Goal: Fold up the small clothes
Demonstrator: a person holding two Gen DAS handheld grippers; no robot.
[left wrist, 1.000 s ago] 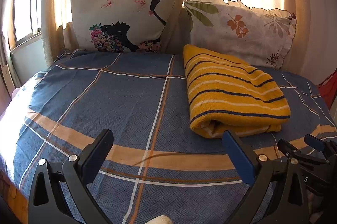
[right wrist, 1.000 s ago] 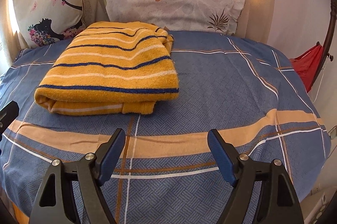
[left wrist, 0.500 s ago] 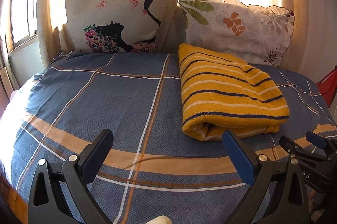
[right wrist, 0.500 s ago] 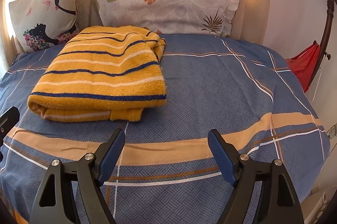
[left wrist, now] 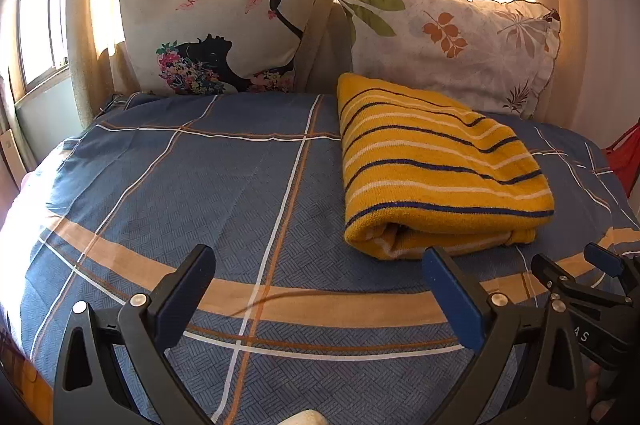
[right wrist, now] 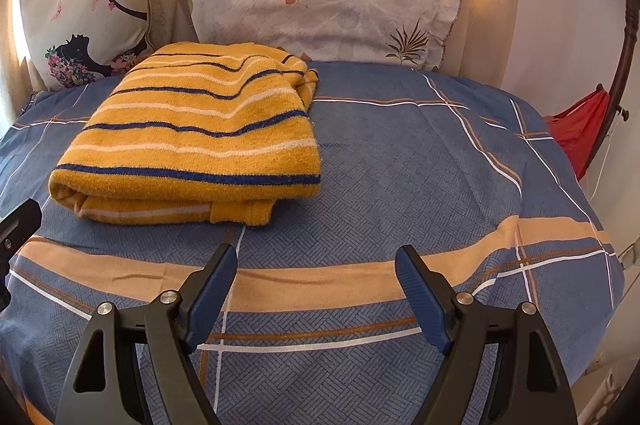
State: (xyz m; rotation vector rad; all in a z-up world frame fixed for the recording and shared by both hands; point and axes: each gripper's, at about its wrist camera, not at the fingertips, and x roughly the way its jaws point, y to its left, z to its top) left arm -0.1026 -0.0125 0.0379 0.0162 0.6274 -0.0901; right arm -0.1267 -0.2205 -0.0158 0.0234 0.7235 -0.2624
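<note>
A yellow knit garment (left wrist: 432, 165) with blue and white stripes lies folded in a thick rectangle on the blue plaid bed cover (left wrist: 224, 185). It also shows in the right wrist view (right wrist: 200, 133), left of centre. My left gripper (left wrist: 318, 273) is open and empty, low over the cover, with the garment just ahead of its right finger. My right gripper (right wrist: 316, 273) is open and empty, in front of and to the right of the garment. The right gripper also shows at the right edge of the left wrist view (left wrist: 592, 285).
Two pillows lean at the head of the bed: one with a woman's silhouette (left wrist: 216, 29) and one with leaves (left wrist: 448, 37). Curtains and a bright window are behind them. A red cloth (right wrist: 580, 133) hangs beside the bed's right edge.
Both views have shifted slightly; the garment now sits a little further left in each frame. The garment has not changed shape and both grippers stay open.
</note>
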